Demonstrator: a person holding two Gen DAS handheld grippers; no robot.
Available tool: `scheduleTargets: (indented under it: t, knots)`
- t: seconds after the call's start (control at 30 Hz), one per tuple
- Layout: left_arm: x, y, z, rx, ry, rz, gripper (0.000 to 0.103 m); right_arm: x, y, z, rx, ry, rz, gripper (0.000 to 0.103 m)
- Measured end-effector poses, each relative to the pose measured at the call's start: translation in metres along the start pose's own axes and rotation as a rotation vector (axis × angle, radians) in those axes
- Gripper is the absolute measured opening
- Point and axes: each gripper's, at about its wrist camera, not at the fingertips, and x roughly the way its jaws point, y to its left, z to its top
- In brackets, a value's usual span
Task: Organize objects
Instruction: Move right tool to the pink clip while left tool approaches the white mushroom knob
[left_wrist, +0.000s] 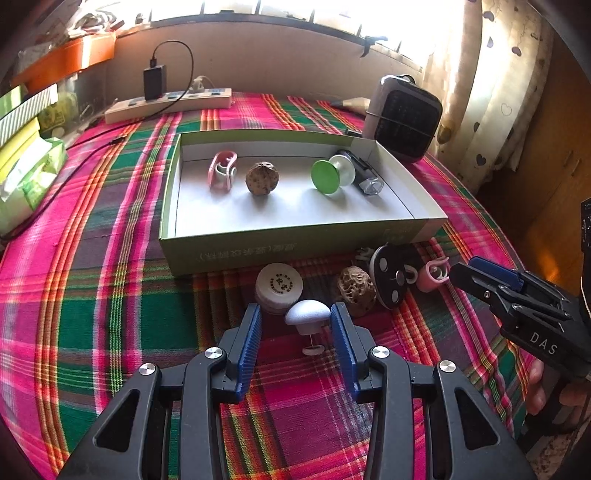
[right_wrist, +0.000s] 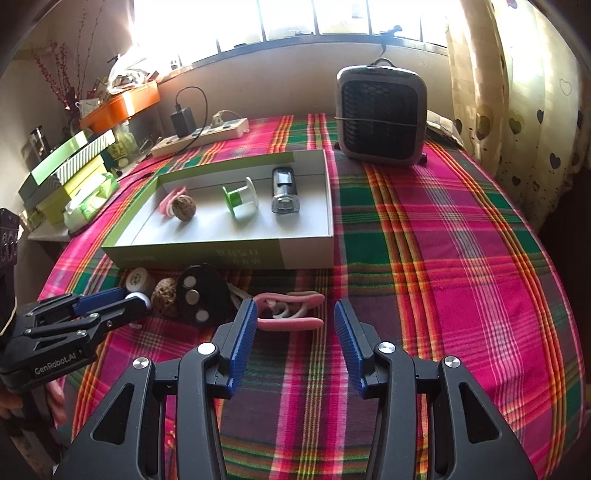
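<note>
My left gripper is open around a white mushroom-shaped knob lying on the plaid cloth, with a gap at each pad. Beside the knob lie a white round cap, a walnut, a black oval disc and a pink clip. My right gripper is open, low over the pink clip, which lies just ahead of its tips. Behind stands a shallow green-and-white box holding a pink clip, a walnut, a green spool and a black gadget.
A grey heater stands at the back right of the table. A power strip with a black charger lies at the back left. Stacked boxes and a tissue pack sit at the left edge. A curtain hangs on the right.
</note>
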Motion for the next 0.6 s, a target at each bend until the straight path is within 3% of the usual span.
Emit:
scheduleTargets:
  t: [0.6]
  knots:
    - [0.000, 0.006, -0.001, -0.017, 0.001, 0.003, 0.037, 0.004, 0.019, -0.014, -0.079, 0.066, 0.155, 0.045]
